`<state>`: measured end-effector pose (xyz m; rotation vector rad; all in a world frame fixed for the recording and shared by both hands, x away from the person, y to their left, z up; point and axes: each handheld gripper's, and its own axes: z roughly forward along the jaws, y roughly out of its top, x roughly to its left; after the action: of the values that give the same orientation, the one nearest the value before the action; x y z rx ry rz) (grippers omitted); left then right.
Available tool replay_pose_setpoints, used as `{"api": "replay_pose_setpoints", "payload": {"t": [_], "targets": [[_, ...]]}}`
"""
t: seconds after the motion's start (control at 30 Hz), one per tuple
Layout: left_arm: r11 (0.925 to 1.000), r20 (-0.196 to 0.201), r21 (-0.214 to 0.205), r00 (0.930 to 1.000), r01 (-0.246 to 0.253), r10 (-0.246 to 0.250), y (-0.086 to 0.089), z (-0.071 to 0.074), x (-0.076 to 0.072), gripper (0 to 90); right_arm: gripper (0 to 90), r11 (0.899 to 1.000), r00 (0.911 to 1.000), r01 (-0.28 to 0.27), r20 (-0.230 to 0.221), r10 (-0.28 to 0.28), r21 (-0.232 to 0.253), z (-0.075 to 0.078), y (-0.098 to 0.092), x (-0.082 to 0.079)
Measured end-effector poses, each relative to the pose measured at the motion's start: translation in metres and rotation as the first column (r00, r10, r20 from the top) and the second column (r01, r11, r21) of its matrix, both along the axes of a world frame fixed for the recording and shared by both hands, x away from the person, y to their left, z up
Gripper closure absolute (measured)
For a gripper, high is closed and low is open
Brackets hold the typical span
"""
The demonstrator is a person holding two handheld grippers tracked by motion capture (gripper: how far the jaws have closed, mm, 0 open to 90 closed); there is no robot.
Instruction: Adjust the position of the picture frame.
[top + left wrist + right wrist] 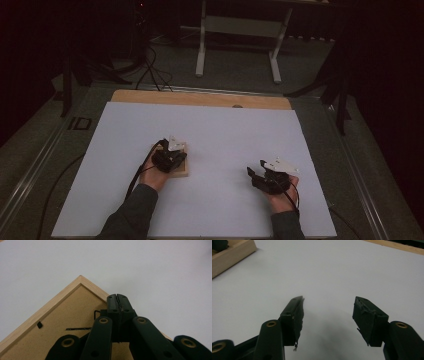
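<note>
White table (pixel 215 135), wooden frame (pixel 179 170) under closed left gripper (pixel 172 150)

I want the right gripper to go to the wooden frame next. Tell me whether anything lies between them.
Nothing visible does. Between the right gripper and the wooden frame lies only bare white sheet. The right gripper's jaws stand open over the sheet. The left gripper, jaws shut, is already over the frame's back.

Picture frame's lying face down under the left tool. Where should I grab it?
Take the picture frame by its raised wooden rim, at the free edge facing the right tool. It lies flat on the white sheet, so come in low from the side, jaws spanning the rim.
</note>
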<state>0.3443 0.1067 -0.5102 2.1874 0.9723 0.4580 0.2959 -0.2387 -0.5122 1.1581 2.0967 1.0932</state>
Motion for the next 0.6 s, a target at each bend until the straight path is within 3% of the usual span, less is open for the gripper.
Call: {"api": "replay_pose_setpoints", "payload": {"t": [0.6], "targets": [[0.9959,0.000,0.020,0.9961,0.088,-0.088,-0.046,0.002,0.008,89.7,41.2,1.000,1.0000,0.004,0.001,-0.004,0.003,0.000,-0.001,0.000]]}}
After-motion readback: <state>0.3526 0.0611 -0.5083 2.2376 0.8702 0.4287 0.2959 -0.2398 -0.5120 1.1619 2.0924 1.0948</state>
